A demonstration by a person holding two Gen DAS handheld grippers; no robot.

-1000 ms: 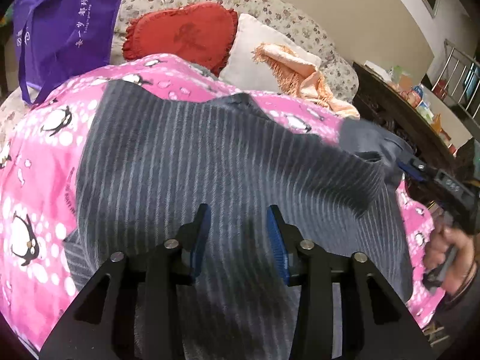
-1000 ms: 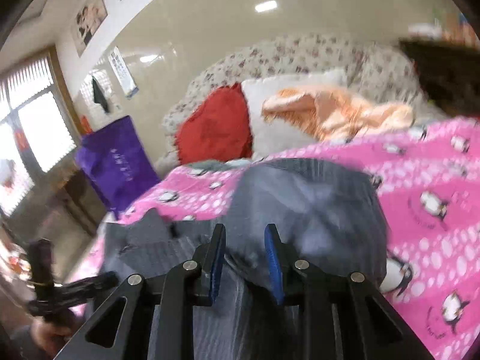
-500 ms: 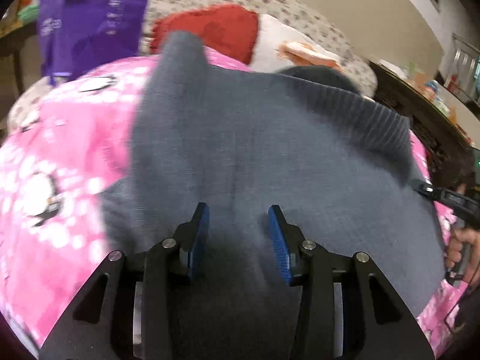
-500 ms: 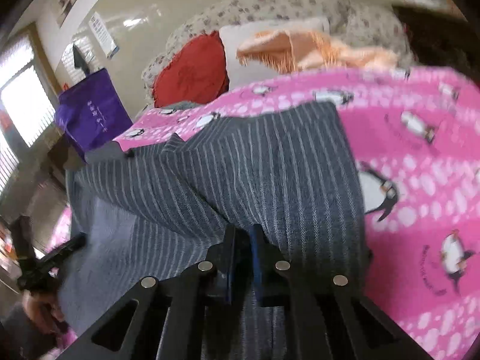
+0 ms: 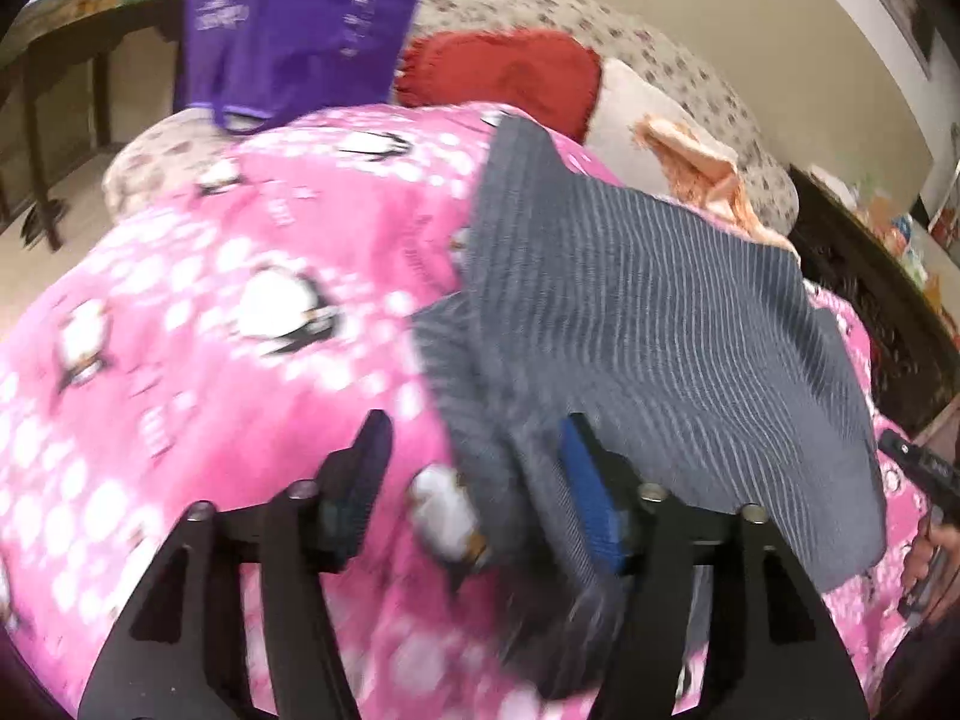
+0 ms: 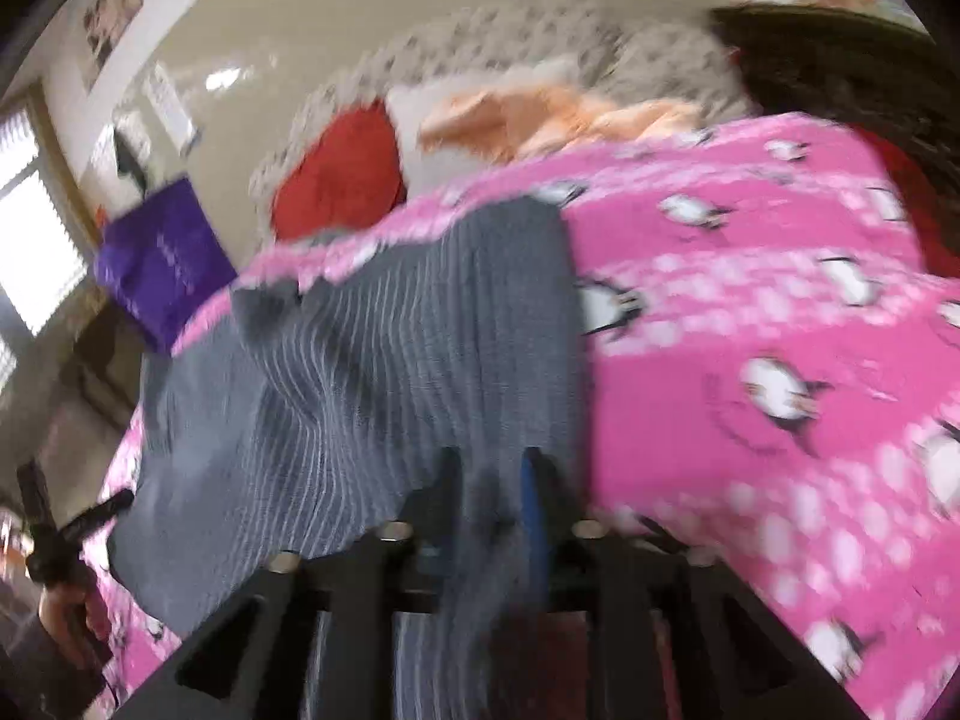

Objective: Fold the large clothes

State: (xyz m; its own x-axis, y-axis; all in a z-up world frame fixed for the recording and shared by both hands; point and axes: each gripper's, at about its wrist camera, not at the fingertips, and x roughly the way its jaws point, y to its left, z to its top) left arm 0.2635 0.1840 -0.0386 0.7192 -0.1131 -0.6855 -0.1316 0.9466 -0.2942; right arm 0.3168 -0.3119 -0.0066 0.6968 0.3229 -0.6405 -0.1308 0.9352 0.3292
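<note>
The left tongs [image 5: 474, 480] have just been opening, cloth slack against one pad. The right tongs [image 6: 489, 483] have just been parting too, fabric loose between. The grey striped garment [image 5: 648, 324] lies folded on the pink penguin blanket [image 5: 210, 312], stretching away from both.

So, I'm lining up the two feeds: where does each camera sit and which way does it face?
Left wrist: on the left tongs, angled down at the grey striped garment on the pink penguin blanket; its own fingers and the other hand show.
Right wrist: on the right tongs, angled down at the same garment; the left hand shows.
Shared: garment, blanket, red cushion, purple bag.
</note>
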